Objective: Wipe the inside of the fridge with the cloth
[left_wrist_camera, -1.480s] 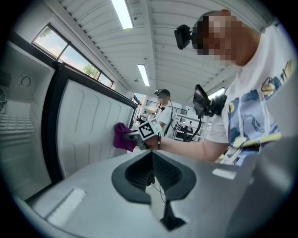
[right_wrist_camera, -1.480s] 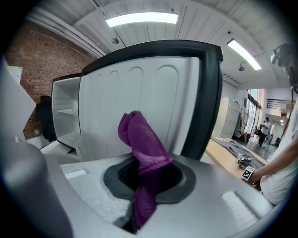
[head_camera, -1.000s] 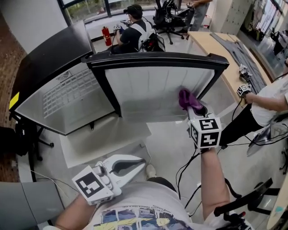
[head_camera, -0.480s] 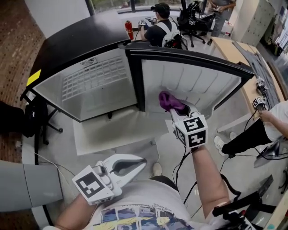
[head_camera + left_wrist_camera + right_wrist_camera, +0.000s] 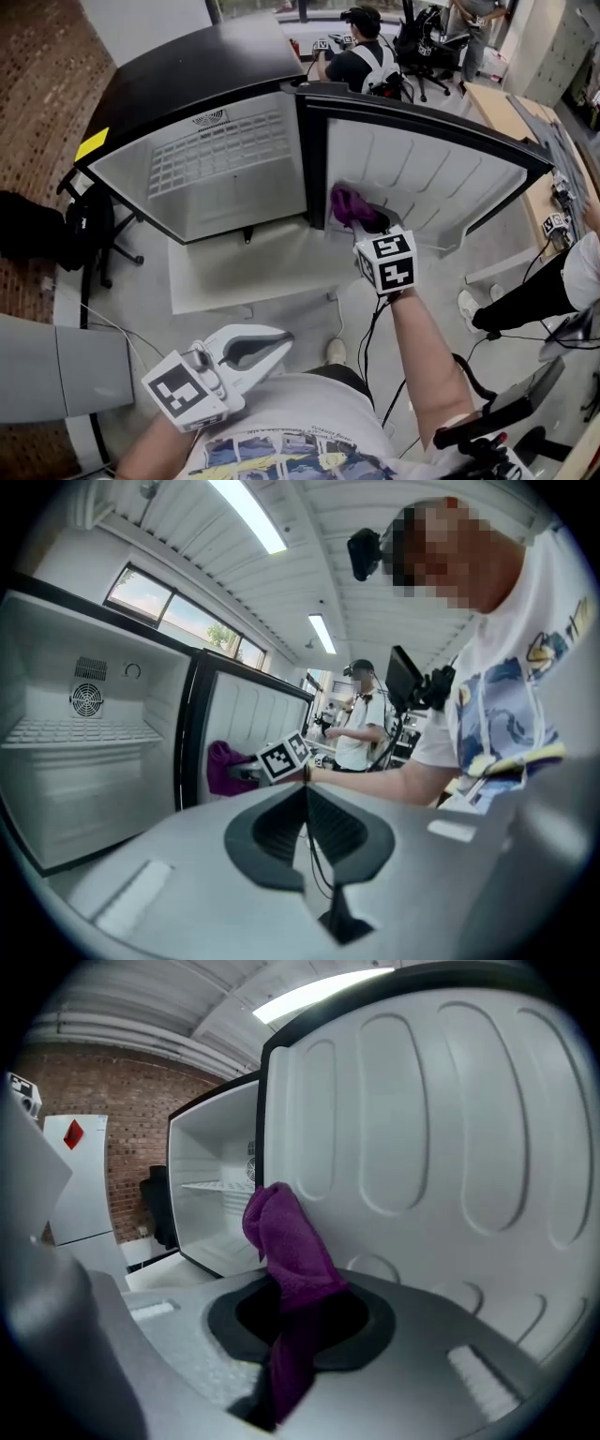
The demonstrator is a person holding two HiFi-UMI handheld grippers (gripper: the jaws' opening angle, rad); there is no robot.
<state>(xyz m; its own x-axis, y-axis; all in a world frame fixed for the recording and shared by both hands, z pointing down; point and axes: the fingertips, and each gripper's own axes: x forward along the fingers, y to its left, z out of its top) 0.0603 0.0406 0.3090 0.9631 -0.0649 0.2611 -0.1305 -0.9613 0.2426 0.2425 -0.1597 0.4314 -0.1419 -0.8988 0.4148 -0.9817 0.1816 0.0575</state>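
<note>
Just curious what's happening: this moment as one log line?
right gripper: shut on cloth | cloth: by inner face of door, hinge side | left gripper: shut, empty, held low | fridge: open

Brick wall [image 5: 42,75] along room's left side. Against brick wall: black chair [image 5: 80,234]; pale cabinet [image 5: 75,1180] with red diamond sticker. Light grey floor [image 5: 281,281] runs out from brick wall's foot. Far across room from brick wall: long wooden table [image 5: 511,108], black office chair [image 5: 422,42] near it. Overhead: white ribbed ceiling [image 5: 375,555], bright strip lights [image 5: 248,516]. High window [image 5: 141,591], daylight and trees outside.
</note>
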